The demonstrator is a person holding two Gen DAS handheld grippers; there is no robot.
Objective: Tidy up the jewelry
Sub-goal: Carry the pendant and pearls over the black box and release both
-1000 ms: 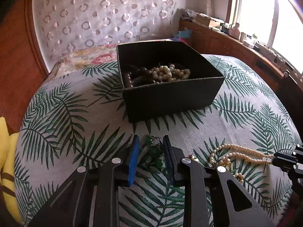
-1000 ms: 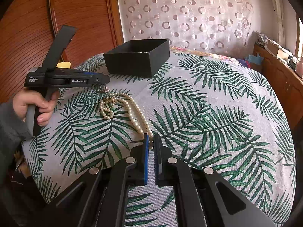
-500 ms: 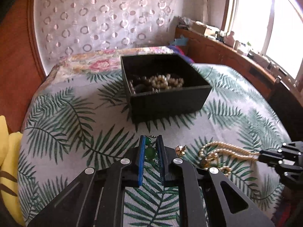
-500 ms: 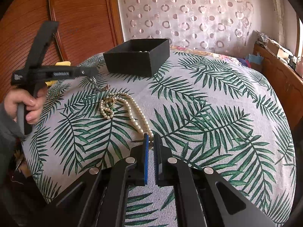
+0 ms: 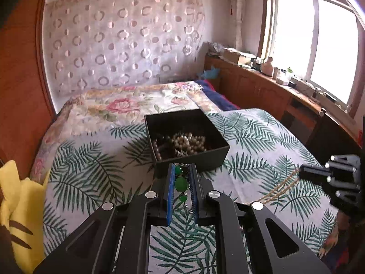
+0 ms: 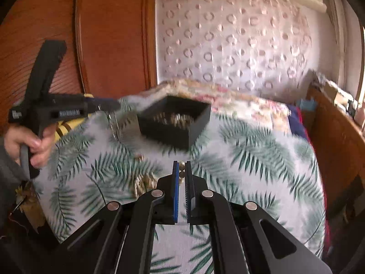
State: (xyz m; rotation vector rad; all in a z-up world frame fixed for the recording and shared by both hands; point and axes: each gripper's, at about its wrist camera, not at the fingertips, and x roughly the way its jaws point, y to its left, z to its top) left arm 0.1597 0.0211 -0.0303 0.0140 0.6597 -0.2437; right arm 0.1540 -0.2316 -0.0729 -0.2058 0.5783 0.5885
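- We have the left gripper (image 5: 181, 180) clamped on the green beads (image 5: 180, 182); chain dangles below it, just short of the box (image 5: 194, 159) near wall.
- Right gripper (image 6: 181, 173) is pinched on one end of the pearl strand (image 6: 142, 183); the rest trails down to the cloth (image 6: 251, 155) on the near side of the box, partly coiled there. View is blurred, so we can't tell how many pearls are between the pads.
- Box sits on the leaf-print cloth, open, already holding pearls and darker beads (image 5: 159, 147).
- Both pieces are up off the cloth at the grip points but not yet over the box. Our read: carry-to-box step, mid-way.
- Risks from here:
  - Pearl strand is held by its tip only. A swing or a snag on the cloth could pull it out of the pads.
  - Trailing length may catch the box rim and tip or drag the box; it looks light.
  - Green beads' chain could hang outside the near wall if we let go too early.
  - Both grippers heading for the same box: they could collide, or the strands could tangle.
  - Tangling with what's already in the box.
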